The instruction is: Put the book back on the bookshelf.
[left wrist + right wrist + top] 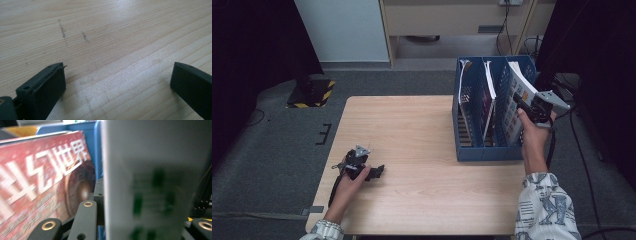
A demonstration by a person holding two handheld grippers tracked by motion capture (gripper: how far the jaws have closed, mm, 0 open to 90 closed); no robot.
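A pale wooden bench [412, 130] is standing on grey carpet [272, 165]. The right gripper [526, 107] is clamping a white book [518, 102] in the blue file rack [472, 150]; the left gripper [377, 172] is resting open-jawed on the bench.

You see a blue file rack [484, 152] on the pale wood table [412, 130]. Your white book [518, 102] has coloured marks on the cover; the other book [42, 182] is red with white characters. Your grippers are black.
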